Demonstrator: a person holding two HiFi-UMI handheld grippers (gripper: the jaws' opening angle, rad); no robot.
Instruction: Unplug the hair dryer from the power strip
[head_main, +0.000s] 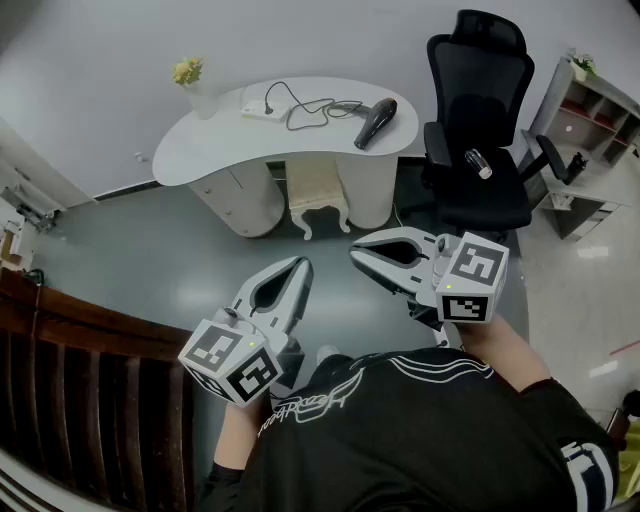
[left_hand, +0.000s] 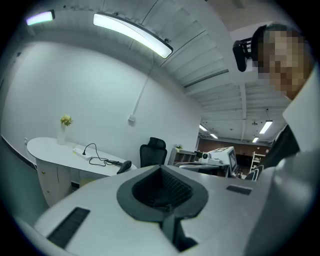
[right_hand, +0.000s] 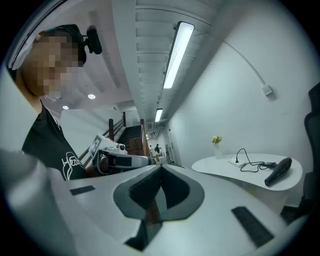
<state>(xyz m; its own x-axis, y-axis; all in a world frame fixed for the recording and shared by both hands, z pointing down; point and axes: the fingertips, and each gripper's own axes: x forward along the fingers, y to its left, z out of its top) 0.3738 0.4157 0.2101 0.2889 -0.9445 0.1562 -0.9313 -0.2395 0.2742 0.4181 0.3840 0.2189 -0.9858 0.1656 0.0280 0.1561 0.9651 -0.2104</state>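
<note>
Closest to the head camera is the person's black shirt (head_main: 400, 440), and just beyond it both hand-held tools hang over the glossy dark grey floor (head_main: 150, 260), well short of the tabletop (head_main: 200, 150). The left claw (head_main: 300, 266) has its jaws pressed together with nothing between them, and the right claw (head_main: 356, 255) is likewise closed and empty; each tool's own view shows the two tips meeting in a point. The tabletop is a white, kidney-shaped desk set against a plain white wall. On its right end lies the black hair dryer (head_main: 375, 122), and its dark cord (head_main: 310, 108) loops leftward across the middle of the tabletop to the white power strip (head_main: 262, 111). In the left gripper view a black plug (left_hand: 86, 147) stands in that strip. At the tabletop's left end stands a white vase of yellow flowers (head_main: 195, 85). A pale stool (head_main: 318, 195) is tucked under the tabletop's front edge. To the right of the tabletop sits a black office chair (head_main: 475, 150) with a small bottle (head_main: 478, 163) lying on its seat, and further right stands an open shelf unit (head_main: 590, 110). A dark wooden railing (head_main: 80, 370) runs along the near left, far from the tabletop. Long ceiling lights (left_hand: 132, 32) glow overhead.
</note>
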